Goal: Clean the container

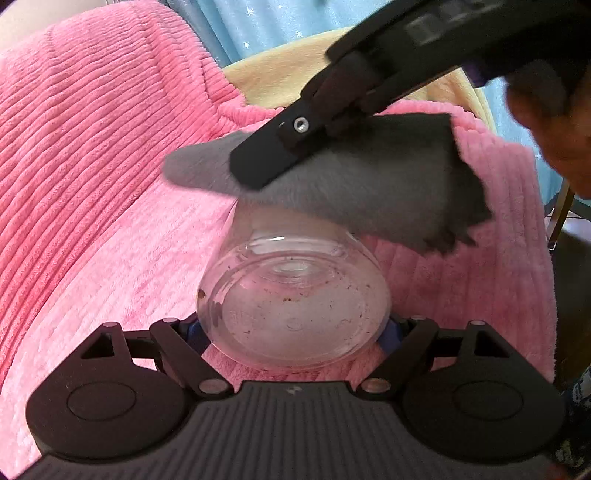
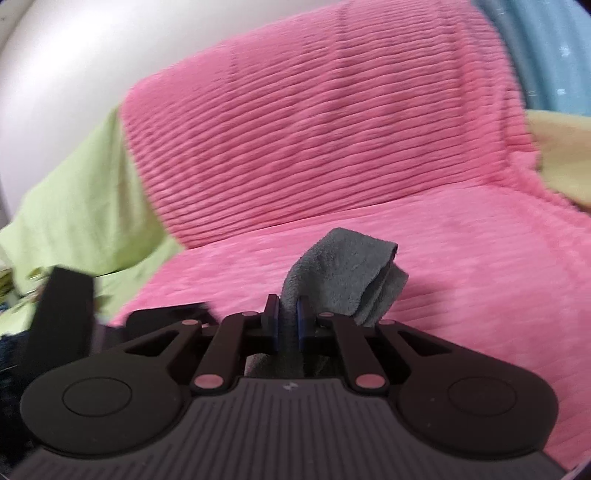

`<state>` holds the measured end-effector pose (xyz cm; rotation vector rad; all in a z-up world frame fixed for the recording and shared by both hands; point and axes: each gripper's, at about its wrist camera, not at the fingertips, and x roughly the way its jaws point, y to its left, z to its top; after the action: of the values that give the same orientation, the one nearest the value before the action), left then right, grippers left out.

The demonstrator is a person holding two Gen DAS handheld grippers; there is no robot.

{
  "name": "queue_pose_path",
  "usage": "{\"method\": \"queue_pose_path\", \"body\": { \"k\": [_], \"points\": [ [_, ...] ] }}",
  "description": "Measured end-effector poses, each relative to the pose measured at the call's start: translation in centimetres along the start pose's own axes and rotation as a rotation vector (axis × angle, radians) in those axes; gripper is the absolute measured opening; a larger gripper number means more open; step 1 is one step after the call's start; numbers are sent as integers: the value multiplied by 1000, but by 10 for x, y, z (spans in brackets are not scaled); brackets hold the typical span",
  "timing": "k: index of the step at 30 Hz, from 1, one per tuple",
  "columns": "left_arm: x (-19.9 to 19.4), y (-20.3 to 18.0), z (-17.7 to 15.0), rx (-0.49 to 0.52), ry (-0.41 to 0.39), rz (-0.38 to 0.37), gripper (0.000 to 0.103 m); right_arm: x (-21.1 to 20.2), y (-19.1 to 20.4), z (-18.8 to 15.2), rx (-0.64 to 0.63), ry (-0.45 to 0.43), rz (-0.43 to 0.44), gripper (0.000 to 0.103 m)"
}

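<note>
A pink ribbed plush blanket [image 1: 92, 155] covers the couch in front of me, seat and backrest alike, and fills most of both views. At the far left of my right wrist view a light green sheet [image 2: 74, 192] lies beside it, and a pale yellow cloth [image 1: 280, 70] shows behind the pink edge, with a blue star-printed curtain [image 1: 266, 26] beyond that.

My left gripper [image 1: 293, 334] is clamped on a clear round glass container [image 1: 293, 306], one blue-padded finger pressed on each side of its wide end. The container lies tipped with its base towards my camera and its mouth pointing away, held just above the blanket seat. Small brown specks and smears dot the glass, mostly along the left side and across the middle.

My right gripper [image 2: 287, 321] is closed on a dark grey microfibre cloth [image 2: 343, 269]; the cloth is pinched between the two blue pads and flops out in a folded wad past the fingertips. In the left wrist view that gripper reaches in from the upper right, held in a hand [image 1: 554, 122], and the grey cloth drapes over the far end of the container, touching the glass near its mouth.
</note>
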<state>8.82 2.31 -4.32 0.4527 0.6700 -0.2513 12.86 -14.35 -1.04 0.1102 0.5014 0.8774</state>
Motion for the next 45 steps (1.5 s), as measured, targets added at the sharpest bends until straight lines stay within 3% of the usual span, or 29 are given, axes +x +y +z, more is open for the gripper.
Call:
{"method": "queue_pose_path", "body": {
  "k": [4,8,10,12,15,17,18,21,26,30,35,39,43,45],
  "points": [
    [3,8,3,-43,-4,-31,84,2,-14,-1,40,-14,-44,6],
    [-2,32,2,-297,13,-206,86,0,-12,-2,34,-7,-52,6],
    [-1,38,1,-350,8,-235,86,1,-12,-1,40,-2,-50,6],
    [-1,32,3,-293,2,-186,86,1,-13,0,43,7,-48,8],
    [-5,4,3,-49,-22,-4,86,-6,-11,2,29,24,-38,8],
    [-4,-12,0,100,-35,103,86,-11,-5,1,8,20,24,8],
    [-2,-14,-1,118,-29,117,86,-12,-1,1,-5,17,57,8],
    [0,-11,0,89,-15,101,86,-8,16,0,-51,24,132,8],
    [2,-5,2,35,10,70,86,8,26,-6,-70,44,174,7],
    [6,-8,6,36,11,66,85,12,18,-4,-49,23,136,6],
    [8,-9,8,40,5,65,85,15,7,-2,-35,-17,13,6],
    [7,-3,8,-8,6,41,83,15,-1,1,-7,-29,-64,6],
    [6,29,10,-282,31,-153,84,14,-6,1,14,-25,-53,6],
    [7,33,9,-329,34,-181,85,10,-5,0,11,-17,-45,7]
  ]
}}
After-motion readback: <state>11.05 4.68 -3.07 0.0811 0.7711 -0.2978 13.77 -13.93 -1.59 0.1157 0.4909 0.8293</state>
